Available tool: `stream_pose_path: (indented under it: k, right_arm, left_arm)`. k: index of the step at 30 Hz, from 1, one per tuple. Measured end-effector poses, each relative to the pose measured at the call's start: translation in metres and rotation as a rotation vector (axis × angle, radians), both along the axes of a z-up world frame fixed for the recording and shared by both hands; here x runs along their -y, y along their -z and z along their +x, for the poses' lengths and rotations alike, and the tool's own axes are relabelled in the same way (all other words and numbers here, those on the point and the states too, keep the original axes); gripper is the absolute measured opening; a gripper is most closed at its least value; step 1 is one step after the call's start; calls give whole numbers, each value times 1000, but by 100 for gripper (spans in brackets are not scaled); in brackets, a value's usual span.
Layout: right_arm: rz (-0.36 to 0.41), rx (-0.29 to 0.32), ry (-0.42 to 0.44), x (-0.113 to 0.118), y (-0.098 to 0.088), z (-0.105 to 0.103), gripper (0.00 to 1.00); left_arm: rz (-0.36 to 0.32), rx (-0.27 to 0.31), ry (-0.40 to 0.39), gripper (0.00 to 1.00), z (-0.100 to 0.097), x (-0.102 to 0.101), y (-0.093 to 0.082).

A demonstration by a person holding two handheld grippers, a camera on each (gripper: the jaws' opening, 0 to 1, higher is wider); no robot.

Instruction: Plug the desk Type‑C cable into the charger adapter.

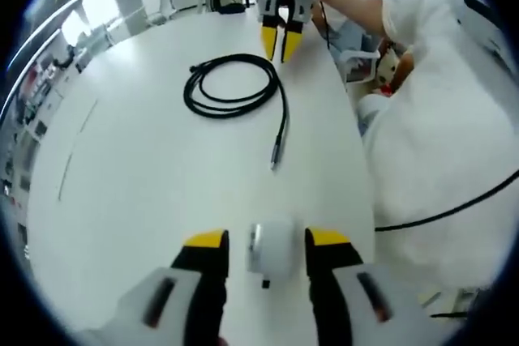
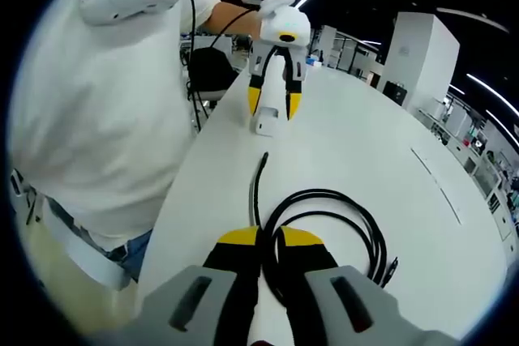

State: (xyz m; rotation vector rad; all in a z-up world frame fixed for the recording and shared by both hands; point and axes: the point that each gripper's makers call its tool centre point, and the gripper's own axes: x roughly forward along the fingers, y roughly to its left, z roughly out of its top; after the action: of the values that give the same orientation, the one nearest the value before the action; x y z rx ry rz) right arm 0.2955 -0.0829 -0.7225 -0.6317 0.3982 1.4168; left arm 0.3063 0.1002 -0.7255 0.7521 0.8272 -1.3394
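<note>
Left gripper (image 1: 266, 239) straddling charger (image 1: 271, 246) bottom centre, contact unclear. Right gripper (image 2: 271, 237) nipping 1 cable (image 2: 324, 224) loop lower middle. Could drag the whole coil, plug (image 1: 276, 155) flopping.

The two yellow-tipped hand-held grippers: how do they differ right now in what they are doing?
The left hand-held gripper has its jaws open on either side of the white charger adapter; the right hand-held gripper has its jaws nearly together at the coiled black cable. The left one sits near the cable's straight end; the right one is over the coil. Both have yellow jaw tips and rest low over the white table.
</note>
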Motion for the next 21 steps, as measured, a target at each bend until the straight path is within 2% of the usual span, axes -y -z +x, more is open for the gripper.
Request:
stream_pose_path:
  k: [4,10,15,21]
  right_arm:
    - [0,2,-2,-2,-1,1,7]
    - [9,9,-3,-7,-4,1,7]
    - [14,10,-4,-9,-6,1,7]
    - [15,14,-2,-11,-8,1,7]
  left_arm:
    - [-22,4,-22,36,5,-7,-1]
    - [-96,-4,-17,41,0,-1,-4]
    - [-124,-12,-21,41,1,-4,-4]
    - [-194,5,-29,45,5,-5,-10]
